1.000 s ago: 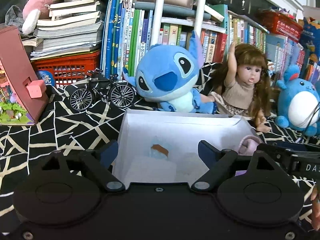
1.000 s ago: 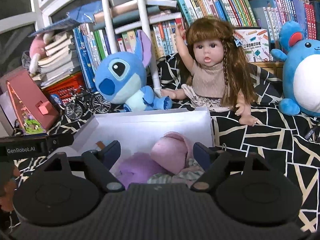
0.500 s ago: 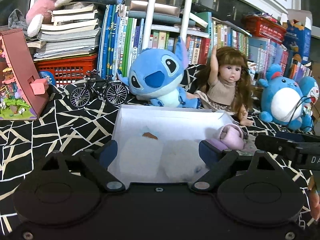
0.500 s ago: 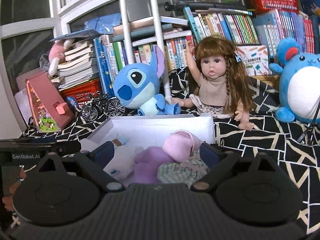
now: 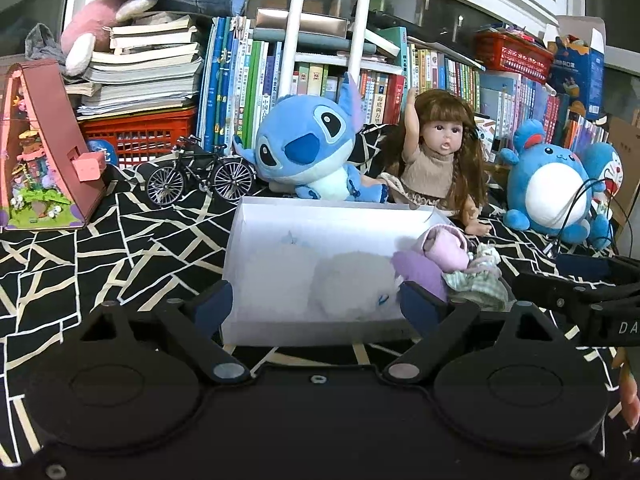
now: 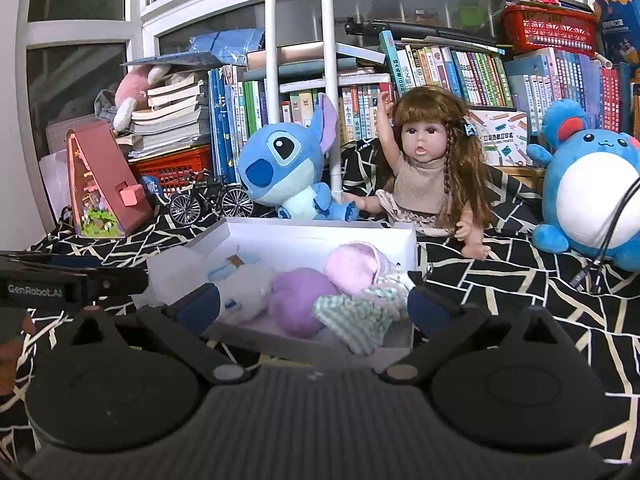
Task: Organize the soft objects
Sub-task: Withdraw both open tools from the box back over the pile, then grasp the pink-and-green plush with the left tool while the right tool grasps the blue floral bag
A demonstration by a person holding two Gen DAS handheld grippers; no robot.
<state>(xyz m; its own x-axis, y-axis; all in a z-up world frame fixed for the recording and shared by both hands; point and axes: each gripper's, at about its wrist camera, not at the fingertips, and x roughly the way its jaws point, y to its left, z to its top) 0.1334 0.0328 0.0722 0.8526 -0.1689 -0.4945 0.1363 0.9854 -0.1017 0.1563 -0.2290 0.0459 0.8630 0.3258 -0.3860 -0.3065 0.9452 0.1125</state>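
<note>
Right gripper (image 6: 314, 306), at the lower centre of its own wrist view, stands with jaws spread wide and nothing pinched between them; they have just been opening. Its blue fingertips (image 6: 199, 307) frame the near edge of a white box (image 6: 320, 236) that rests on a black cloth with pale lines (image 6: 500, 280). Left gripper (image 5: 316, 305), at the lower centre of its wrist view, is likewise agape and empty, its jaws having just widened a little, with the same box beyond them.

Inside the box, as the right wrist view shows, lie a white plush toy (image 6: 244, 286) toward the left, a purple plush part (image 6: 298, 306) in the middle, a pink plush part (image 6: 354, 266) behind it, and a green checked cloth (image 6: 356, 322) draped over the near right rim. Whether the purple, pink and checked pieces belong to one toy cannot be told.

Just behind the box sit a blue plush alien (image 6: 282, 166) at centre left and a long-haired doll (image 6: 428, 168) at centre right, one arm raised. A round blue and white plush (image 6: 592, 196) sits at the right edge, apart from the box. A model bicycle (image 6: 210, 202) and a red triangular miniature house (image 6: 102, 188) stand to the left. Books (image 6: 460, 68) and a red basket (image 6: 544, 30) fill the background.
</note>
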